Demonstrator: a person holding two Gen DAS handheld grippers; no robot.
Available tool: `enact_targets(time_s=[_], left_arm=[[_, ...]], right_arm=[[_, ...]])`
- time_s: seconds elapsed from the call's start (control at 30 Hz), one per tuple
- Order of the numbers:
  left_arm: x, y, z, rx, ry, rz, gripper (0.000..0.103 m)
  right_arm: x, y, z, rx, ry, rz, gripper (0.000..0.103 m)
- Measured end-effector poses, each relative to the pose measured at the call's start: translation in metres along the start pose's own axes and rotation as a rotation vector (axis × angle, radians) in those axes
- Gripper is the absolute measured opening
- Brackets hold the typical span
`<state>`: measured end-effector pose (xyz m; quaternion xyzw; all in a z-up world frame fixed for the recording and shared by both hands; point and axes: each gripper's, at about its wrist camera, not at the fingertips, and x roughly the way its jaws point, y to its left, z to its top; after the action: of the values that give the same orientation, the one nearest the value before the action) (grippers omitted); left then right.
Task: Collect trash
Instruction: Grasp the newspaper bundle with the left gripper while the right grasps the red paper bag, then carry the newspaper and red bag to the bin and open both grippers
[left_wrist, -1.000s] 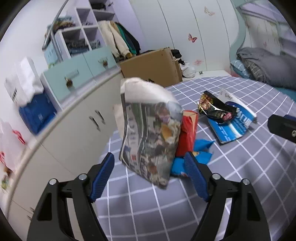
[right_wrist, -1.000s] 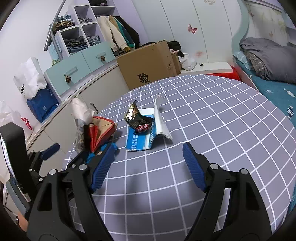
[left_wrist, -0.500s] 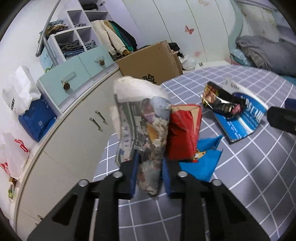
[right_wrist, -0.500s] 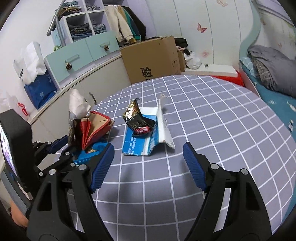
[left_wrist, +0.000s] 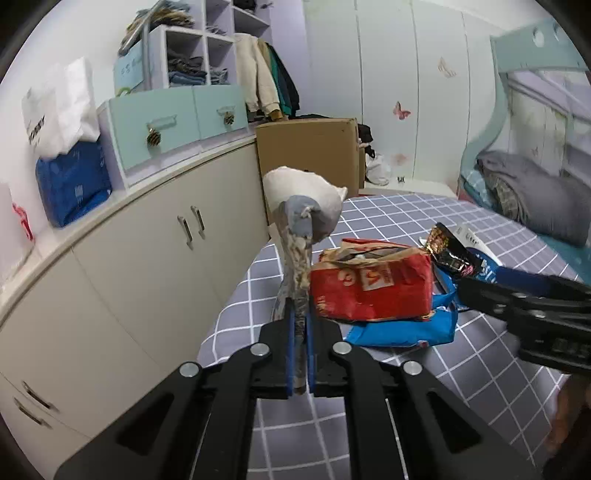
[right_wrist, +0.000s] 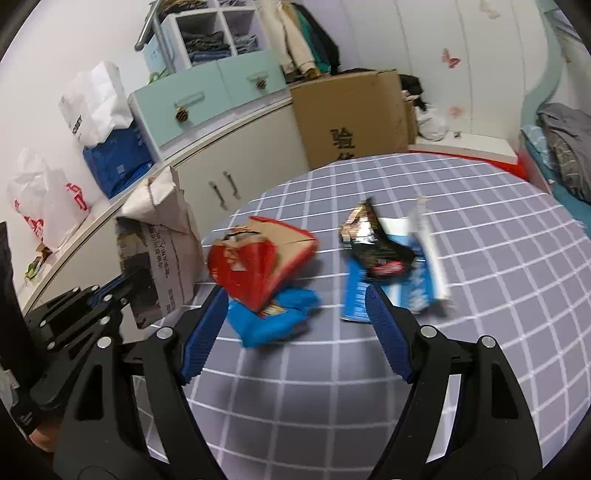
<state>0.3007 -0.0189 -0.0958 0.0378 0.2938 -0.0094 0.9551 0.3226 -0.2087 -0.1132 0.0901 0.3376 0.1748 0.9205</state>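
Your left tongs (left_wrist: 300, 354) have just clamped the paper bag (left_wrist: 295, 266), seemingly the trash holder; your right tongs (right_wrist: 295, 325), spread wide, next need the red box (right_wrist: 255, 266).

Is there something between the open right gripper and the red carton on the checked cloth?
Nothing visible blocks it. The right gripper stands open just before the red carton, which lies on a blue wrapper. The paper bag, pinched in the left gripper, stands beside the carton, off that path.
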Motion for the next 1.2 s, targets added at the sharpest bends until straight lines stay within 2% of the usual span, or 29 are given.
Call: enact_targets(time_s=[0.13, 0.27, 0.37, 0.4, 0.43, 0.47, 0.5, 0.57, 0.6, 0.9, 1.2], left_arm=[[-0.005, 0.019, -0.005, -0.055, -0.024, -0.038, 0.004], [-0.006, 0.027, -0.01, -0.077, -0.027, -0.063, 0.004], [-0.006, 0.034, -0.013, -0.101, -0.031, -0.089, 0.004], [-0.006, 0.036, -0.014, -0.111, -0.034, -0.098, 0.004], [-0.006, 0.038, -0.014, -0.116, -0.035, -0.102, 0.004], [-0.006, 0.041, -0.015, -0.125, -0.038, -0.109, 0.004], [-0.007, 0.044, -0.015, -0.131, -0.041, -0.115, 0.004], [-0.01, 0.051, -0.016, -0.148, -0.05, -0.128, 0.004], [-0.013, 0.057, -0.017, -0.165, -0.057, -0.138, 0.004], [-0.037, 0.103, -0.029, -0.261, -0.107, -0.16, 0.003], [-0.057, 0.183, -0.06, -0.355, -0.1, -0.066, 0.003]], right_arm=[[0.018, 0.013, 0.008, 0.001, 0.015, 0.004, 0.076], [0.028, 0.034, 0.017, -0.093, -0.024, -0.058, 0.076], [0.045, 0.047, 0.021, -0.166, -0.003, -0.082, 0.072], [0.052, 0.05, 0.021, -0.186, 0.014, -0.092, 0.067], [0.057, 0.052, 0.021, -0.197, 0.032, -0.101, 0.048], [0.061, 0.053, 0.02, -0.205, 0.044, -0.119, 0.034], [0.061, 0.054, 0.019, -0.207, 0.043, -0.116, 0.032], [0.058, 0.058, 0.019, -0.215, 0.028, -0.12, 0.018], [0.053, 0.063, 0.02, -0.223, 0.01, -0.128, 0.016], [0.023, 0.116, 0.022, -0.278, -0.08, -0.09, 0.014], [0.032, 0.205, 0.004, -0.366, -0.071, 0.039, 0.014]])
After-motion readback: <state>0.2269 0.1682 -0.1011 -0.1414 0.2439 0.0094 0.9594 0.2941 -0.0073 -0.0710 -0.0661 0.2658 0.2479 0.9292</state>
